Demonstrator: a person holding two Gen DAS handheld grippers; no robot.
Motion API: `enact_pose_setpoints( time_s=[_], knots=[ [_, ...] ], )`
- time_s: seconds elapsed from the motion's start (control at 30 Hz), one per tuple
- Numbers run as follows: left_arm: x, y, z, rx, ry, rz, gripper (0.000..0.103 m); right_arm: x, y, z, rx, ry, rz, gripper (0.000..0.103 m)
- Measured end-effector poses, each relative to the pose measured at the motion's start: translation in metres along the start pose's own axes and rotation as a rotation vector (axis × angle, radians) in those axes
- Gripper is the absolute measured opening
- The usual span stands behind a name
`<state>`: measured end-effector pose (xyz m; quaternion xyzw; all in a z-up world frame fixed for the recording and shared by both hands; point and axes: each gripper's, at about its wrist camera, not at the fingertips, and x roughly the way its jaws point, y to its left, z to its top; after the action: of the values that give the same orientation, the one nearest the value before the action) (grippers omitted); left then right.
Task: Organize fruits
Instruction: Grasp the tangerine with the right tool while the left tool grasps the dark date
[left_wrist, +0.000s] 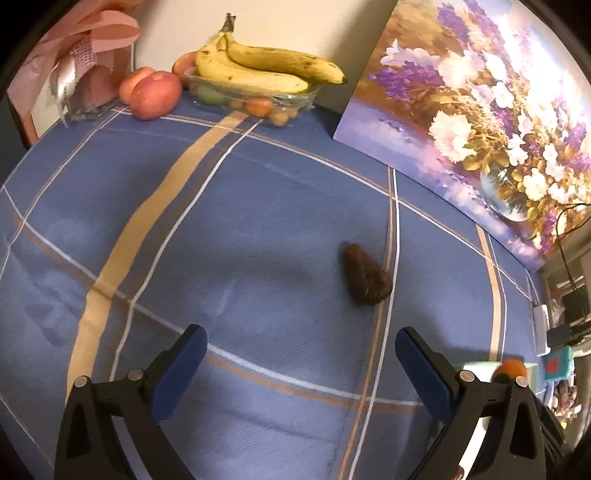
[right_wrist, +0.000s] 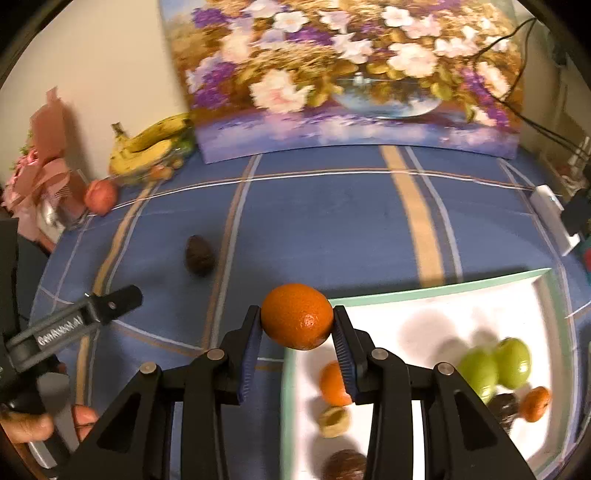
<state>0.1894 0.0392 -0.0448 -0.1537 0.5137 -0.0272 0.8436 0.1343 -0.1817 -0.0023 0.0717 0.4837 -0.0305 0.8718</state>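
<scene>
Carrying an orange (right_wrist: 297, 316) in the right claw (right_wrist: 297, 328), pads pinched on both its sides, held above the near-left corner of the white tray (right_wrist: 436, 291), half over the rim. Tray sits on the blue-checked counter (right_wrist: 332, 214), right of claw; already holds green fruits (right_wrist: 495, 363), more oranges, brown pieces. Judging next move: short shift right and down, then release in a free patch of tray.

Left claw (left_wrist: 299, 369) spread wide, nothing between pads, pointing down at bare cloth. Dark pear-shaped fruit (left_wrist: 366, 274) lies ahead and slightly right of it, well apart from the tray, long axis running away from claw, narrow end far. Looks nearer to left claw, so probably its pick. Bananas (left_wrist: 258, 66) and peaches (left_wrist: 151, 92) far back by the wall.
</scene>
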Motion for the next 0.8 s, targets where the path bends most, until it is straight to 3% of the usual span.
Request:
enact_pose_setpoints(
  time_s=[0.3, 0.63, 0.8],
  knots=[
    [0.028, -0.037, 0.020, 0.039, 0.022, -0.003, 0.101, -0.005, -0.020, 0.009, 0.047, -0.010, 0.010, 0.040],
    [0.054, -0.035, 0.027, 0.009, 0.020, -0.038, 0.068, -0.002, -0.031, 0.016, 0.069, -0.018, 0.023, 0.040],
    [0.060, -0.037, 0.028, 0.009, 0.031, -0.081, 0.063, 0.000, -0.033, 0.019, 0.079, -0.022, 0.027, 0.040]
  ],
)
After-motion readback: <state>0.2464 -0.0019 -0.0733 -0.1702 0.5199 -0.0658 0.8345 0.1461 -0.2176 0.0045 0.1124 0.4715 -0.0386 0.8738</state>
